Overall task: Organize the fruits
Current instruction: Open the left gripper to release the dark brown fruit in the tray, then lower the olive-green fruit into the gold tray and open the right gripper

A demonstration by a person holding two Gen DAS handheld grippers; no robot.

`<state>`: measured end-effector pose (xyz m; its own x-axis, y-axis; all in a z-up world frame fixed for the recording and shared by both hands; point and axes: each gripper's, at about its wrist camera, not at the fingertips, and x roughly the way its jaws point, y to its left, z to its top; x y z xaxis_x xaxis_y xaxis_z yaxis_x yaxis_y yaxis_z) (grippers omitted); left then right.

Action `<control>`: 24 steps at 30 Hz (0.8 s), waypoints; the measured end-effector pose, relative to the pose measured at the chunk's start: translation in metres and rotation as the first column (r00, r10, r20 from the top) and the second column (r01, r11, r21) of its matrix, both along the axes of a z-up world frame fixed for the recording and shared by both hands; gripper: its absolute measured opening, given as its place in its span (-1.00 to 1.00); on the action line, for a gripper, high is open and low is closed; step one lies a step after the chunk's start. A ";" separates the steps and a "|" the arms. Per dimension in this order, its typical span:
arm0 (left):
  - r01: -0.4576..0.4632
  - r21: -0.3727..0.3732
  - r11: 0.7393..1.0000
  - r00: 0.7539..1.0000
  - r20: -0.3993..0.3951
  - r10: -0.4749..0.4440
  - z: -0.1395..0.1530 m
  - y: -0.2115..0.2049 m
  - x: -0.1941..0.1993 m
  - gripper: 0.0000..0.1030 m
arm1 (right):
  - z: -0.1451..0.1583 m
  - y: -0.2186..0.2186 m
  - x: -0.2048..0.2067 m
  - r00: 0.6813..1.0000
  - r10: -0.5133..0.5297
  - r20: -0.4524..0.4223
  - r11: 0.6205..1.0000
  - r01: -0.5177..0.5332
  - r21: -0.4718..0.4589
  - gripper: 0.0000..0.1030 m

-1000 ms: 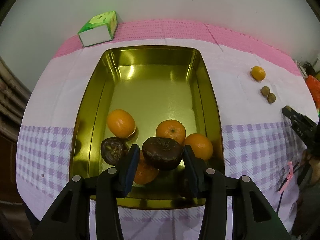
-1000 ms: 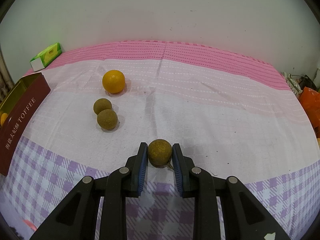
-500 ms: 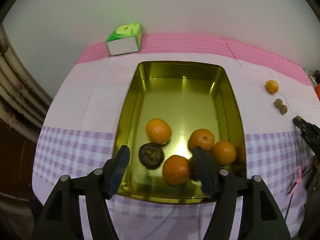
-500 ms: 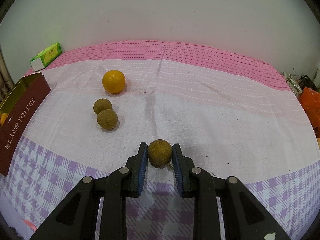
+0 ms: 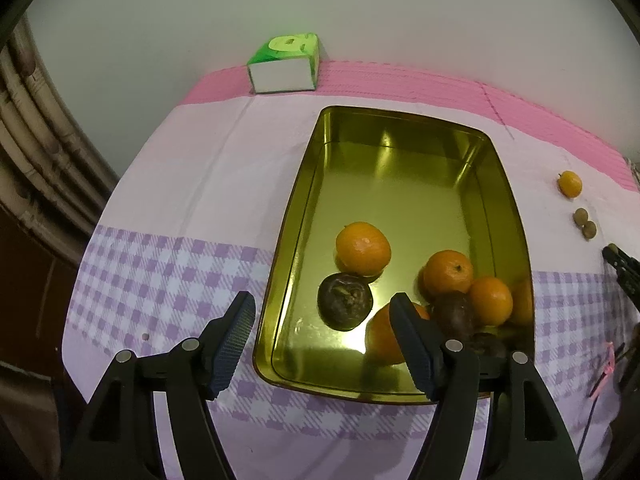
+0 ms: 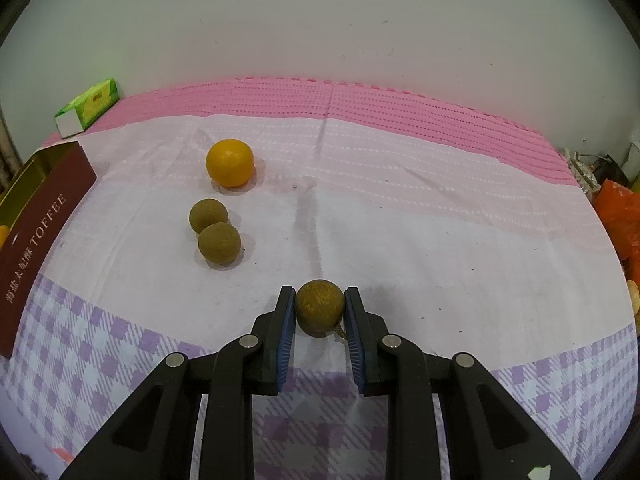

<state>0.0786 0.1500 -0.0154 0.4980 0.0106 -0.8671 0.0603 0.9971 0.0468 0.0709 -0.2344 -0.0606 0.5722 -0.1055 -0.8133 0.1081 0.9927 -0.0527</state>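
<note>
A gold tin (image 5: 308, 184) on the cloth holds several oranges (image 5: 363, 247) and dark purple fruits (image 5: 345, 300) at its near end. My left gripper (image 5: 326, 344) is open and empty above the tin's near left corner. My right gripper (image 6: 320, 314) is shut on a small brown longan (image 6: 319, 306) just above the cloth. Two more longans (image 6: 219, 242) and an orange (image 6: 229, 162) lie on the cloth beyond it to the left; they also show in the left wrist view (image 5: 585, 223).
A green and white box (image 5: 285, 65) stands at the back edge by the wall. The tin's dark red side reads TOFFEE (image 6: 36, 232) at the far left of the right wrist view. An orange bag (image 6: 618, 216) lies at the right table edge.
My left gripper let go of the dark fruit into the tin, opened wide, and drew back and to the left. My right gripper and its longan have not moved.
</note>
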 end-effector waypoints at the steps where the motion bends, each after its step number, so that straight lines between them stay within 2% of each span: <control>1: -0.004 0.001 1.000 1.000 0.001 0.004 0.000 0.001 0.001 0.36 | 0.000 0.000 0.000 1.000 -0.002 -0.001 1.000 0.002 0.000 -0.56; 6: -0.026 0.018 0.999 0.999 0.018 0.026 0.002 0.005 0.002 0.38 | 0.005 0.003 0.000 1.000 -0.017 0.003 1.000 0.017 0.013 -0.56; 11: -0.032 0.025 0.999 0.999 0.022 0.032 0.003 0.007 0.004 0.40 | 0.020 0.016 -0.002 1.000 0.009 0.024 0.999 -0.011 0.047 -0.56; 19: -0.060 0.003 0.998 0.997 0.043 0.060 0.011 0.011 0.003 0.40 | 0.049 0.074 0.002 0.988 0.134 0.074 0.983 -0.142 0.114 -0.56; 24: -0.090 -0.006 0.996 0.993 0.076 0.090 0.020 0.019 0.000 0.46 | 0.065 0.128 0.008 0.963 0.250 0.102 0.954 -0.263 0.144 -0.56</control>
<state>0.0789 0.1691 0.0043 0.5600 0.0559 -0.8266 -0.0332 0.9984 0.0450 0.0793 -0.1067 0.0046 0.6289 0.1771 -0.7570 -0.1535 0.9828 0.1024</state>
